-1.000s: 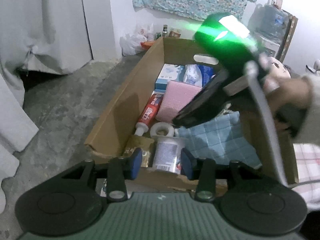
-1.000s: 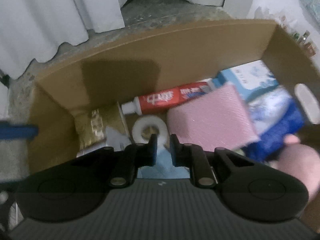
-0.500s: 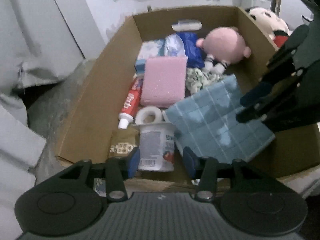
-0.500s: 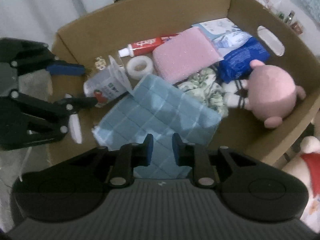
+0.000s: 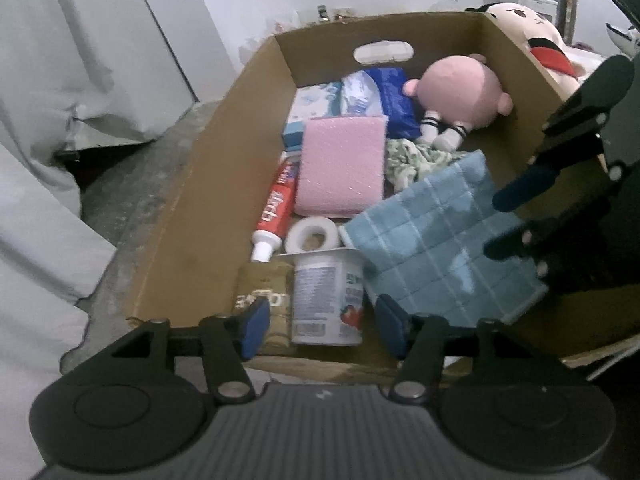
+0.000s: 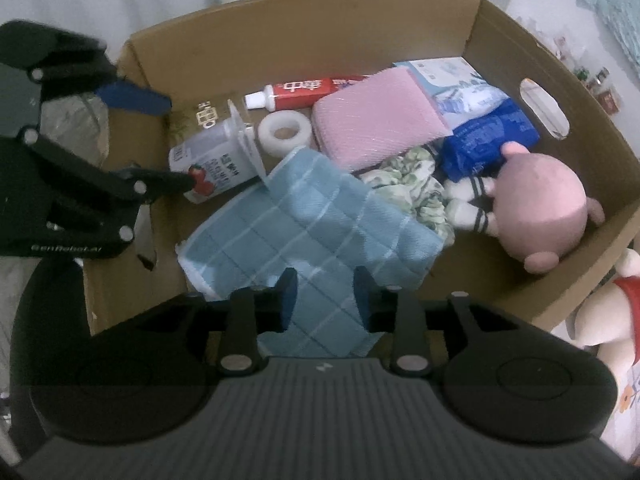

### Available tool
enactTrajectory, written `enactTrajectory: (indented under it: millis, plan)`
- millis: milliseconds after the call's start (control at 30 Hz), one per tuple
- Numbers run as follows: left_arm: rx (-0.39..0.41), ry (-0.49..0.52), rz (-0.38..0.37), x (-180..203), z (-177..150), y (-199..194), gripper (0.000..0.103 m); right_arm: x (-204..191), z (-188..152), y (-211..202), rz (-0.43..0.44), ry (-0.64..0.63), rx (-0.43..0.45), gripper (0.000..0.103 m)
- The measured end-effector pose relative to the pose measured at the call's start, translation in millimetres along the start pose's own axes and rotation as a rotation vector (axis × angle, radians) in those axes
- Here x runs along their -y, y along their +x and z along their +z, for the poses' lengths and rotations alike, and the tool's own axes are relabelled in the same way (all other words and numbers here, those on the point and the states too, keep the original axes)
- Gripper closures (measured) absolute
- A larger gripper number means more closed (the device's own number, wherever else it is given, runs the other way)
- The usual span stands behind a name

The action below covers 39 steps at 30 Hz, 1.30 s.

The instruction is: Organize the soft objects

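An open cardboard box [image 5: 216,152] holds a blue checked towel [image 6: 316,216], a pink sponge [image 5: 342,168], a pink plush doll [image 5: 464,96] and a floral cloth [image 6: 416,188]. My left gripper [image 5: 323,322] hovers at the box's near rim over a lying yogurt cup [image 5: 326,296]. Its jaws are opening and nothing is pressed between them. My right gripper [image 6: 325,296] hangs over the towel's near edge, which shows between its fingers. Those jaws are opening too, and the pads do not grip it. Each gripper shows in the other's view: the left gripper [image 6: 160,140] and the right gripper [image 5: 504,220].
Also in the box are a red toothpaste tube [image 5: 278,208], a white tape roll [image 5: 314,234], a blue packet [image 6: 488,136] and a light tissue box [image 5: 312,108]. A large plush toy [image 5: 532,32] leans outside the far right wall. White curtains [image 5: 60,80] hang at the left.
The right gripper drew back from deep in the box to the towel's near edge, and its jaws widened. The left gripper tipped down toward the box and spread wider around the cup.
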<state>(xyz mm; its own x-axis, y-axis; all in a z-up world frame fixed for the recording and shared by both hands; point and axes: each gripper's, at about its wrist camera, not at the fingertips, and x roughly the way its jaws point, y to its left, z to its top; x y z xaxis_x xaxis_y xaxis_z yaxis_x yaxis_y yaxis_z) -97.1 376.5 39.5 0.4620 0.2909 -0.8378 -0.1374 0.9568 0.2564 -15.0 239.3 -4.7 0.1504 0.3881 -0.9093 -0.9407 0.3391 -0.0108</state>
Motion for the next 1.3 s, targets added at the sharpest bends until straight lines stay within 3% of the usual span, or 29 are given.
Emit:
enactTrajectory:
  millis: [133, 333, 433, 533, 600, 733, 833, 900, 967, 1067, 1133, 1200, 1300]
  plan:
    - [0.023, -0.001, 0.025, -5.5, 9.4, 6.4, 0.034, 4.4, 2.1, 4.2, -0.02, -0.001, 0.012, 0.06]
    - [0.047, -0.012, 0.021, -5.0, -1.3, 0.1, 0.03, -1.0, -0.3, -2.2, -0.004, 0.034, 0.039, 0.059]
    - [0.097, -0.042, 0.036, -1.5, -12.0, -9.5, 0.03, 0.3, -3.8, -13.3, 0.0, 0.08, 0.096, 0.059]
    - [0.224, -0.124, 0.048, -3.8, -16.0, -23.5, 0.022, 2.9, -12.6, -35.0, -0.029, 0.137, 0.209, 0.057]
    - [0.365, -0.222, 0.069, -3.8, -26.3, -36.8, 0.013, 4.0, -25.5, -55.3, -0.05, 0.178, 0.356, 0.054]
    - [0.566, -0.379, 0.122, 9.2, -48.6, -52.6, 0.009, 11.3, -67.4, -94.7, -0.112, 0.334, 0.713, 0.042]
    - [0.684, -0.46, 0.093, 20.2, -60.2, -57.8, 0.006, 20.1, -86.6, -102.4, -0.09, 0.407, 0.77, 0.037]
    - [0.696, -0.487, 0.075, 26.1, -62.4, -56.4, 0.006, 27.1, -90.1, -94.5, -0.035, 0.399, 0.706, 0.037]
    - [0.681, -0.46, 0.133, 39.2, -64.2, -52.4, 0.006, 31.4, -98.5, -90.7, -0.034, 0.364, 0.681, 0.037]
    - [0.672, -0.483, 0.219, 51.9, -68.2, -54.5, 0.002, 36.2, -122.5, -100.6, -0.085, 0.317, 0.785, 0.036]
    - [0.684, -0.506, 0.269, 54.6, -69.5, -57.4, 0.002, 40.7, -123.3, -102.6, -0.097, 0.304, 0.747, 0.036]
    - [0.671, -0.534, 0.316, 57.3, -68.6, -57.9, 0.002, 44.3, -131.5, -108.8, -0.115, 0.323, 0.795, 0.036]
    - [0.655, -0.536, 0.308, 54.3, -69.3, -58.7, 0.002, 50.1, -141.7, -110.2, -0.118, 0.338, 0.799, 0.036]
